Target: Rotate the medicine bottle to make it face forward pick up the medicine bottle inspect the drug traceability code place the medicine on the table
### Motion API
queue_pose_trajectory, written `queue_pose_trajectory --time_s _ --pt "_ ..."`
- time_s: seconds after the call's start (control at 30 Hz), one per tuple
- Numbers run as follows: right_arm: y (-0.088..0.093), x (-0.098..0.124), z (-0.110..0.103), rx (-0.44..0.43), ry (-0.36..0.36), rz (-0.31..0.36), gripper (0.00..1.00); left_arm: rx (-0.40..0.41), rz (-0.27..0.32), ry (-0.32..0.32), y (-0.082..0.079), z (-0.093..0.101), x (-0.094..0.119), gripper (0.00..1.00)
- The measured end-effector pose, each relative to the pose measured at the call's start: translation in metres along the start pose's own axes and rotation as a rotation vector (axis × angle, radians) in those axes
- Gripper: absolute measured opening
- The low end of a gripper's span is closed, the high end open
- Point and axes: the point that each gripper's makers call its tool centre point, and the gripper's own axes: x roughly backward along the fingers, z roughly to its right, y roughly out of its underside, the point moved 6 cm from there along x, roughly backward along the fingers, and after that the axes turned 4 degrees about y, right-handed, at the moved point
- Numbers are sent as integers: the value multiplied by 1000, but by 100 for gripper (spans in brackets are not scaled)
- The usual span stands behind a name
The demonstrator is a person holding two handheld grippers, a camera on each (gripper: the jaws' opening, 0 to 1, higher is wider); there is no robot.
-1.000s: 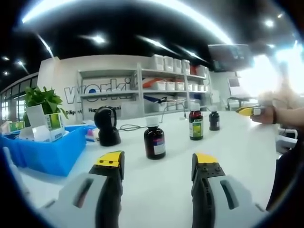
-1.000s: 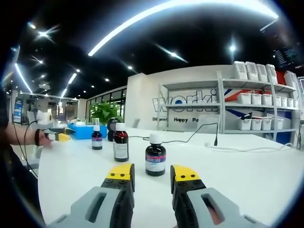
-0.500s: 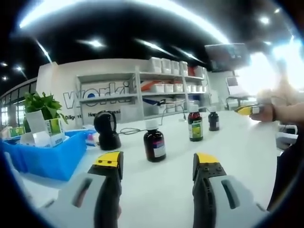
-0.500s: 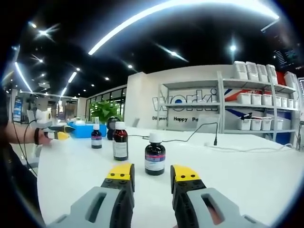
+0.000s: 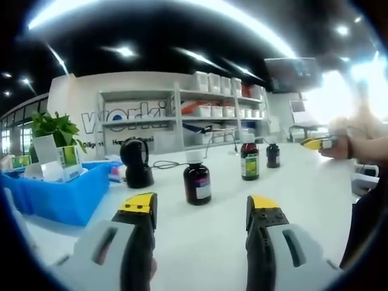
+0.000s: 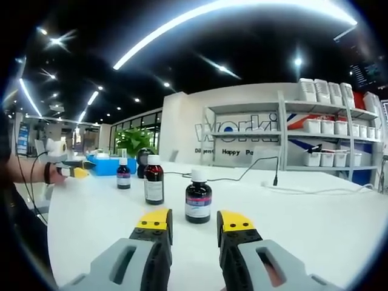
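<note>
Three dark medicine bottles with white caps stand in a row on the white table (image 5: 303, 200). In the left gripper view the nearest bottle (image 5: 197, 179) is just beyond my open left gripper (image 5: 201, 209). A taller green-labelled bottle (image 5: 250, 156) and a small bottle (image 5: 273, 151) stand farther right. Beyond them a hand holds the right gripper (image 5: 315, 143). In the right gripper view a squat bottle (image 6: 197, 197) stands straight ahead of my open right gripper (image 6: 195, 223). The tall bottle (image 6: 153, 180) and a small one (image 6: 123, 174) lie left of it. The left gripper (image 6: 76, 173) is at the far left.
A black scanner on a stand (image 5: 138, 162) with a cable stands left of the bottles. A blue bin (image 5: 54, 194) holds boxes, beside a potted plant (image 5: 54, 127). Shelving with white boxes (image 5: 212, 103) lines the back wall. A cable (image 6: 267, 182) trails across the table.
</note>
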Motion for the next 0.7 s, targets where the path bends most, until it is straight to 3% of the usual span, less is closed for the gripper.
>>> queue_pose_trajectory --time_s 0.7 --pt "0 0 0 7 -4 -2 25 -9 -12 5 0 2 -2 49"
